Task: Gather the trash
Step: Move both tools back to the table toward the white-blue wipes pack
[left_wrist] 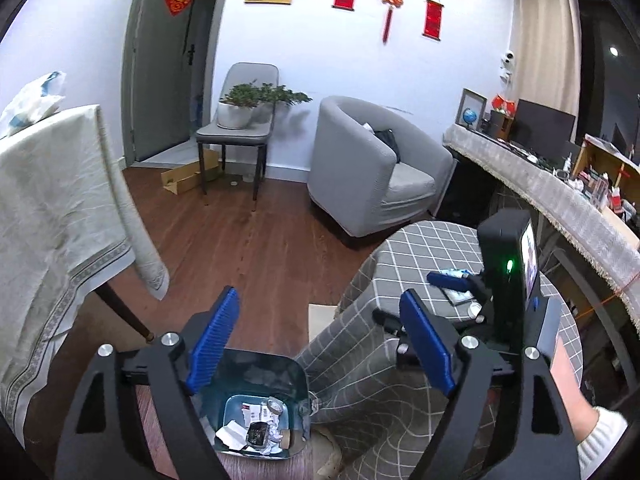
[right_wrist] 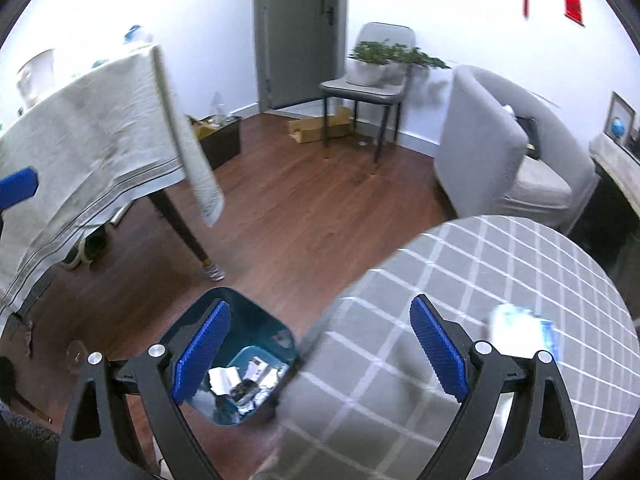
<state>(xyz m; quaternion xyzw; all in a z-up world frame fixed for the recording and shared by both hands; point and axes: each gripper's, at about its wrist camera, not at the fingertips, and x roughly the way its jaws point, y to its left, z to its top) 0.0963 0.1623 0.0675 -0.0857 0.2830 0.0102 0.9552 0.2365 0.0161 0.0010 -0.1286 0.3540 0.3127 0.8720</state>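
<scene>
A dark teal trash bin stands on the wood floor beside a round table with a grey checked cloth. Crumpled paper, wrappers and a small dark box lie inside it; the bin also shows in the right wrist view. My left gripper is open and empty, above the bin. My right gripper is open and empty, over the table edge next to the bin; in the left wrist view its body stands over the table. A white and blue packet lies on the cloth, right of the right gripper.
A table with a cream cloth hangs at the left. A grey armchair, a chair with a potted plant and a flat cardboard box stand at the back. A cluttered counter runs along the right.
</scene>
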